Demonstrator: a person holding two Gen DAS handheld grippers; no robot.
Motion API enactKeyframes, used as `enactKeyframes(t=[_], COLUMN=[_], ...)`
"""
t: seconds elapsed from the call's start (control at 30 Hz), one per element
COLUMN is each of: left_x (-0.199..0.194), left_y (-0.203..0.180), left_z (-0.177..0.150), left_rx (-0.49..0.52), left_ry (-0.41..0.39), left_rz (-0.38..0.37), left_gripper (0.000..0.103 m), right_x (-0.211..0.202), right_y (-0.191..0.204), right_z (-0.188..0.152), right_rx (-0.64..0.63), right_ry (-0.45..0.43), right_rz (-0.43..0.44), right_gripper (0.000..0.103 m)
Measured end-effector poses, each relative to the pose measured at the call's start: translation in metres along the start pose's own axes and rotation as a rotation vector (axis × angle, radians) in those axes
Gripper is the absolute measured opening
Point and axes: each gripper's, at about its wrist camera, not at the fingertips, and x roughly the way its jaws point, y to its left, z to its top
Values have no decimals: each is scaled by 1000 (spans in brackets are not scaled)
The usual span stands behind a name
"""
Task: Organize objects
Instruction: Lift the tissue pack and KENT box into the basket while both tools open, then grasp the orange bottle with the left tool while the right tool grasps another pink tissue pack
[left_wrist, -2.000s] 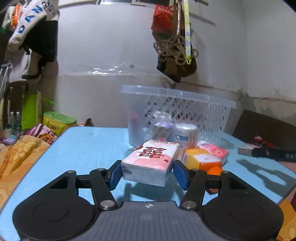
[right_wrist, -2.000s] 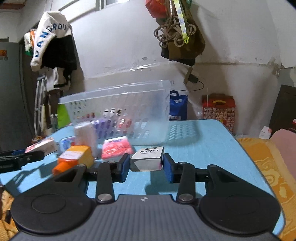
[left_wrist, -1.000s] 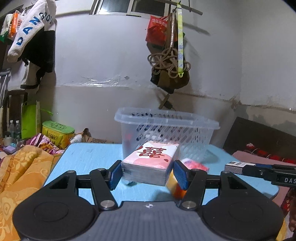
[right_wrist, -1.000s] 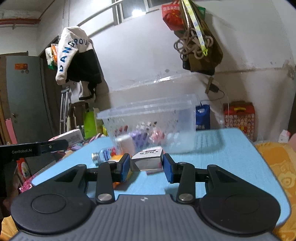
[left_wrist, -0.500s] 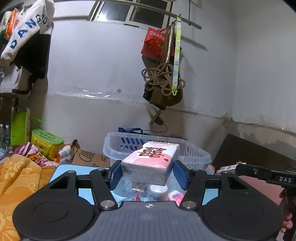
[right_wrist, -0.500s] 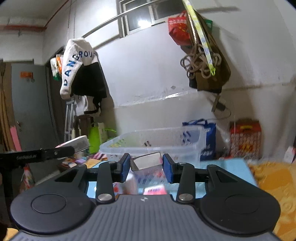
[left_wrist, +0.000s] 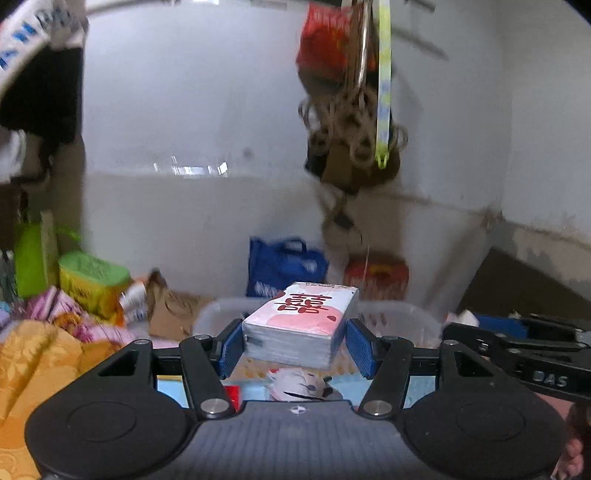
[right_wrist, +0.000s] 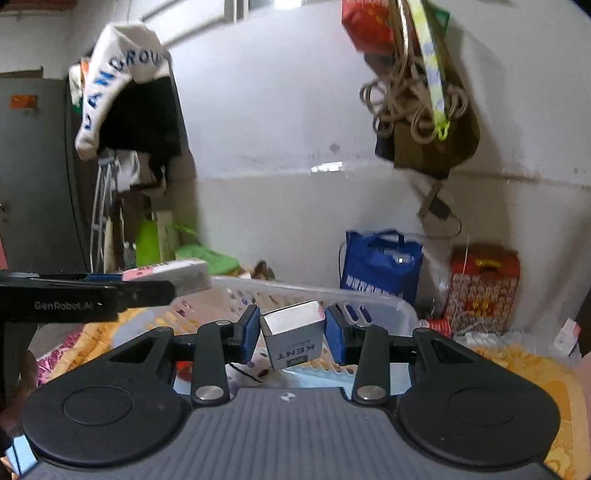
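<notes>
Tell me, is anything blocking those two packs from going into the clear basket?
Nothing visible does. The left gripper grips the pink tissue pack and the right gripper grips the Kent box, both above the open-topped basket. A few small items already lie inside, but they leave room.
</notes>
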Motion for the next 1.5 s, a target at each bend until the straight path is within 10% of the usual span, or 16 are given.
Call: enactKeyframes(t=[0.1,0.17,0.23,0.4,0.73,1.13,1.5], left_x=[17,25,25,-31,-71,-53,-53], left_y=[0,2,5,16,4,-34,-25], left_z=[-1,0,-3,-29,-178,-187,-198], left_rx=[-21,-27,-34,-24,-86,5,57], left_ry=[20,22,21,-67,73,94,132], left_rz=[19,41,75,0,-178,-114,-53], left_gripper=[64,96,103,103,103,102,55], right_x=[8,9,-3,-78,-131,-123,-103], right_y=[5,3,-3,-17,-9,-2,9], right_z=[0,-1,-7,-57,-191,-197,-186], right_rx=[-38,-29,10,149,247,209,162], right_ry=[-2,-6,-56,-181,-44,-15,44], right_rz=[-29,-47,-84,-16,-58,-122,-64], right_gripper=[45,75,103,103,103,103,103])
